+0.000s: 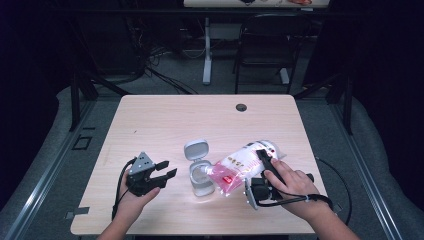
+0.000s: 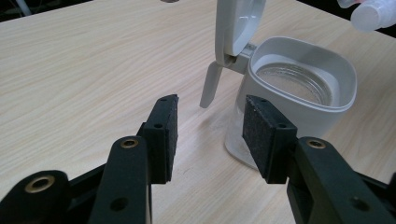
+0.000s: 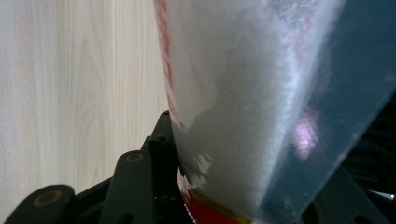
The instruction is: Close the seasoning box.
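pouch: the clear plastic refill pouch with a pink-and-white printed front and white powder inside (image 1: 240,167) is what i have in hand; it lies tilted over the light wooden table (image 1: 165,120), its spout end down and to the left, its fat end up toward the right.
pouch spout: the small white nozzle (image 2: 369,15) hangs just above and beside the open container, not touching its rim as far as i can tell.
right gripper: my black two-jaw right gripper (image 1: 263,172) is clamped on the pouch's rear half, one jaw lying across the top of the bag; in the right gripper view the left pad presses into the powder-filled film (image 3: 243,102), and the other jaw is hidden behind the bag.
container: the small grey-white square plastic container with a glass jar inside (image 1: 200,180) stands upright near the table's front middle, just left of the pouch; its hinged flip lid (image 1: 195,149) is thrown open and stands up behind it.
jar mouth: in the left gripper view i look into the opening (image 2: 295,81); whether any powder is inside i cannot tell.
left gripper: my black two-jaw left gripper (image 1: 161,175) rests low by the table, left of the container, jaws apart with nothing between the pads, the right pad (image 2: 266,135) just beside the container wall.
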A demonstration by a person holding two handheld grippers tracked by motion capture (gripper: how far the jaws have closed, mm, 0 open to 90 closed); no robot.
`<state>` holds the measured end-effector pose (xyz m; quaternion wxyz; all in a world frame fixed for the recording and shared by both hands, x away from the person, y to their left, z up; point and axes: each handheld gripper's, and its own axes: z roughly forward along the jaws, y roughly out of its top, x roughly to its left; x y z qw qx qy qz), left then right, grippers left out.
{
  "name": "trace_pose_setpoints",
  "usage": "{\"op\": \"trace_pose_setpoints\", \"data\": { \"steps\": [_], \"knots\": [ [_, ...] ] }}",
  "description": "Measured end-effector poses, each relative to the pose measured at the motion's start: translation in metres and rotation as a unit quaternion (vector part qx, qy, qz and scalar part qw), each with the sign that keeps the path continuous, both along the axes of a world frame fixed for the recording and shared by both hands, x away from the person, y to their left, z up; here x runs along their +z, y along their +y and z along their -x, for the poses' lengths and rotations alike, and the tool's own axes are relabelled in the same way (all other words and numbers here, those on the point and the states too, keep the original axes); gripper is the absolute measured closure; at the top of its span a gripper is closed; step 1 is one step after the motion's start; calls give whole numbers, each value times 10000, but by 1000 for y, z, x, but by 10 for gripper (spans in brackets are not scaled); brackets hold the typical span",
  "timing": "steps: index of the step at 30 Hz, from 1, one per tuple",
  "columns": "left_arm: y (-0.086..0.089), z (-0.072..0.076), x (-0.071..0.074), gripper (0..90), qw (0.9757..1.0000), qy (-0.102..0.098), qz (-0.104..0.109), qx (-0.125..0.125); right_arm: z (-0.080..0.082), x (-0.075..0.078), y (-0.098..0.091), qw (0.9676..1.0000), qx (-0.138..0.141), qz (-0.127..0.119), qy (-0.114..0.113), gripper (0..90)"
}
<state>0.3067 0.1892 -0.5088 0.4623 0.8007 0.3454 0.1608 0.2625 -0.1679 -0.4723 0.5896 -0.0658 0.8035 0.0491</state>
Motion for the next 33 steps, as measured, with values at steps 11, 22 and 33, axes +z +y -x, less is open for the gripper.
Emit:
{"op": "trace_pose_setpoints", "data": {
  "steps": [11, 22, 33],
  "knots": [
    [0, 0, 0, 560, 10000, 16, -13, -16, 2, -3, 1, 9998, -60, 129, -116, 556],
    [-2, 1, 1, 560, 10000, -19, -18, -35, 0, -6, 2, 9997, -23, 161, -185, 557],
    [-6, 3, 0, 559, 9999, -12, -38, -94, -1, -3, 6, 9993, -44, 259, -273, 558]
  ]
}}
